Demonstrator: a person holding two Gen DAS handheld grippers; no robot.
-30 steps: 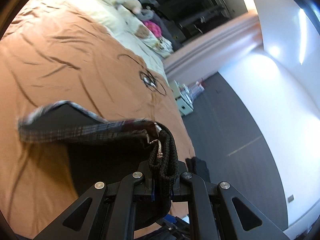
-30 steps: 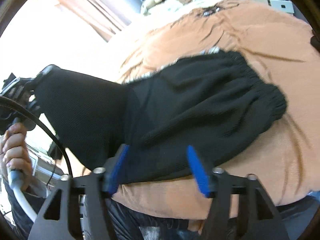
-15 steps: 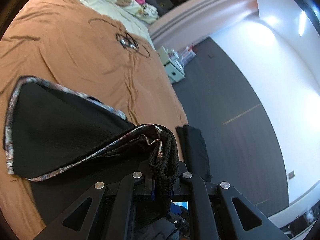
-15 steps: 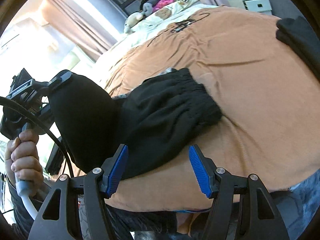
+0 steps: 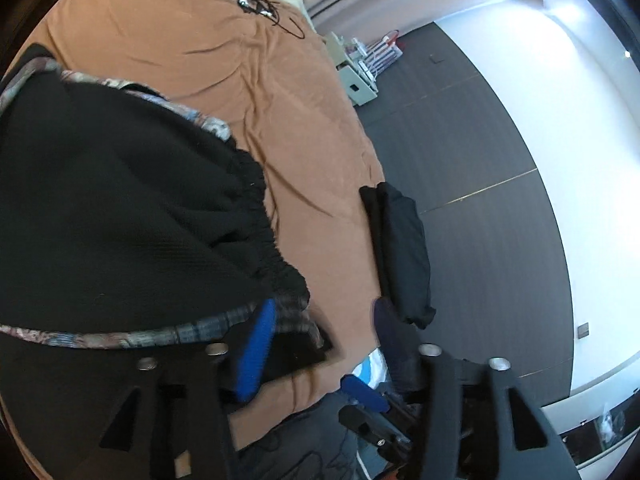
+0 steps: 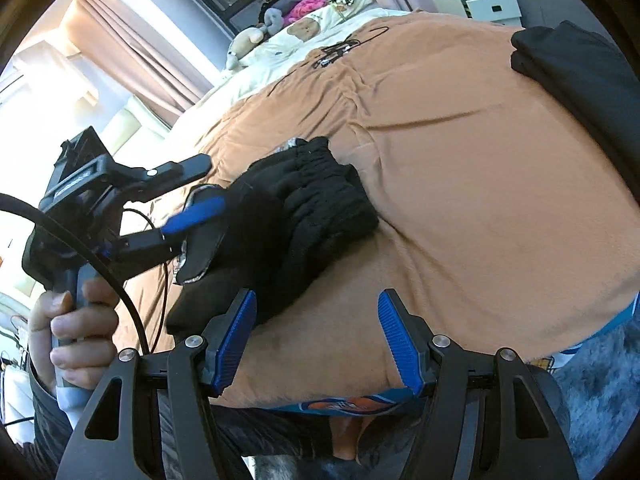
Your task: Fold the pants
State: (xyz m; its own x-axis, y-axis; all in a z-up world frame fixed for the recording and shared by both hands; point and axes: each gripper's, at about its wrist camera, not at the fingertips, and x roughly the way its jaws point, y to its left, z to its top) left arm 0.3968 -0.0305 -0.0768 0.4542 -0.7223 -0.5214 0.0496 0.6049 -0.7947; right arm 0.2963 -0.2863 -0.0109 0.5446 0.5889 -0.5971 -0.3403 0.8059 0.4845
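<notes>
The black pants (image 5: pixel 120 232) with a plaid-lined hem lie folded in a bundle on the orange bedspread (image 5: pixel 256 92); they also show in the right wrist view (image 6: pixel 304 208). My left gripper (image 5: pixel 320 352) is open, its blue pads (image 5: pixel 256 344) just off the bundle's near edge; it shows in the right wrist view (image 6: pixel 200 188), open over the pants. My right gripper (image 6: pixel 316 336) is open and empty, above the bed's near edge, just right of the bundle.
A second folded black garment (image 5: pixel 400 248) lies at the bed's right edge, also in the right wrist view (image 6: pixel 580 64). A dark cable (image 5: pixel 256 0) lies farther up the bed. Pillows and stuffed toys (image 6: pixel 280 28) sit at the head. A white nightstand (image 5: pixel 358 80) stands on the dark floor.
My left gripper has opened and let go of the pants' waistband; the pants now rest on the bed. My right gripper has pulled back, staying open.
</notes>
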